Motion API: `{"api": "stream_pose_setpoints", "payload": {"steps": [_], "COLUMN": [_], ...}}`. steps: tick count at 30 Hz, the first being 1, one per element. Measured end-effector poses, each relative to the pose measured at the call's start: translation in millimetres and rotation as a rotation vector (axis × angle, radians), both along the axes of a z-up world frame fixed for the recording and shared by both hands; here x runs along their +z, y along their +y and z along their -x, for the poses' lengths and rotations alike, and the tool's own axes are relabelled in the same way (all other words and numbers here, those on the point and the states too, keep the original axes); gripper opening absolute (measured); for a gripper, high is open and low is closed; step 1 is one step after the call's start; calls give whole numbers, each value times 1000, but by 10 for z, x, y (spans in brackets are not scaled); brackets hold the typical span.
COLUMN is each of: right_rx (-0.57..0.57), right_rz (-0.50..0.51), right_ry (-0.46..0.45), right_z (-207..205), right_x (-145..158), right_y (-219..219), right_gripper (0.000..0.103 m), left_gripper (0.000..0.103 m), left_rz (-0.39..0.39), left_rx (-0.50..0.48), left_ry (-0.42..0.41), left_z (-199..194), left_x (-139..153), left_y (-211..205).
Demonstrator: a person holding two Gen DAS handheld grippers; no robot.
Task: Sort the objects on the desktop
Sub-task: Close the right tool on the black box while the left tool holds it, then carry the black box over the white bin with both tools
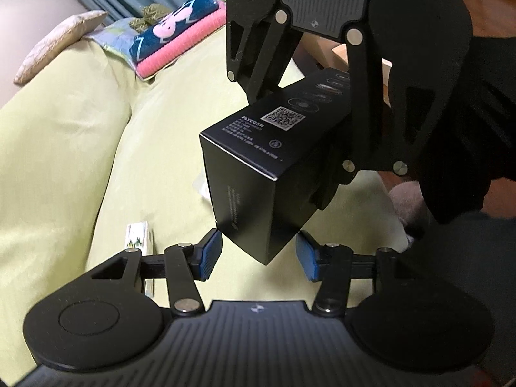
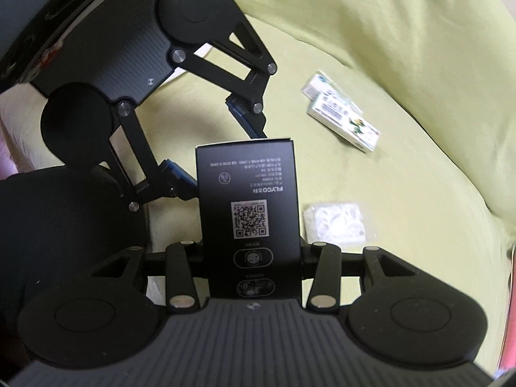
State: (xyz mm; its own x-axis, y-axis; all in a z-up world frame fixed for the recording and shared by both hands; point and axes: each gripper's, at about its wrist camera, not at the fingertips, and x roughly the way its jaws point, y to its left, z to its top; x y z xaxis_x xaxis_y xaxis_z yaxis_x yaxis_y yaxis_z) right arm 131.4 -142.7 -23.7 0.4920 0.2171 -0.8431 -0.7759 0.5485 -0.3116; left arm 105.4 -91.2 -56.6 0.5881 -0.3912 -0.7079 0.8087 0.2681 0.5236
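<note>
A black carton [image 1: 254, 174] with a QR code and white print hangs above the yellow-green bedsheet [image 1: 64, 145]. My right gripper [image 1: 292, 142] comes in from the top of the left wrist view and is shut on it. In the right wrist view the carton [image 2: 248, 200] sits between the right gripper's [image 2: 251, 251] fingers and hides their tips. My left gripper [image 1: 258, 254] is open. Its blue pads [image 1: 209, 254] stand either side of the carton's lower end, with small gaps showing. From the right wrist view the left gripper [image 2: 209, 148] straddles the carton's far end.
Two small white-and-green boxes [image 2: 342, 119] lie on the sheet; one of them [image 1: 138, 238] is by my left finger. A clear packet with something white [image 2: 335, 222] lies beside the carton. Folded towels [image 1: 177, 42] and a pillow [image 1: 58, 45] sit far back. Wooden floor lies right.
</note>
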Motion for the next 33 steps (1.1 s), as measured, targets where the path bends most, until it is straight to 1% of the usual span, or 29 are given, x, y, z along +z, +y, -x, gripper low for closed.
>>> {"api": "stream_pose_setpoints", "payload": {"steps": [4, 6, 9, 11, 15, 23, 33], "right_rx": [-48, -70, -103, -121, -169, -284, -468], "right_rz": [-23, -37, -47, -49, -60, -77, -133], "right_ry": [-8, -7, -9, -15, -25, -47, -58], "right_z": [100, 157, 281, 347, 477, 829, 1336], "right_x": [58, 83, 124, 144, 189, 265, 327], "right_y": [-174, -270, -410, -511, -733, -1223, -1943], "right_gripper": [40, 40, 40, 40, 40, 40, 40], "left_gripper": [57, 57, 57, 57, 57, 57, 57], "left_rz": [-5, -5, 2, 3, 1, 12, 23], "left_rx": [-27, -40, -59, -74, -111, -196, -316], "left_ry": [-15, -19, -22, -25, -33, -39, -31], "left_z": [93, 227, 196, 253, 315, 412, 521], "left_x": [121, 143, 168, 188, 238, 285, 320], "left_y": [-188, -203, -344, -337, -508, -949, -1569]}}
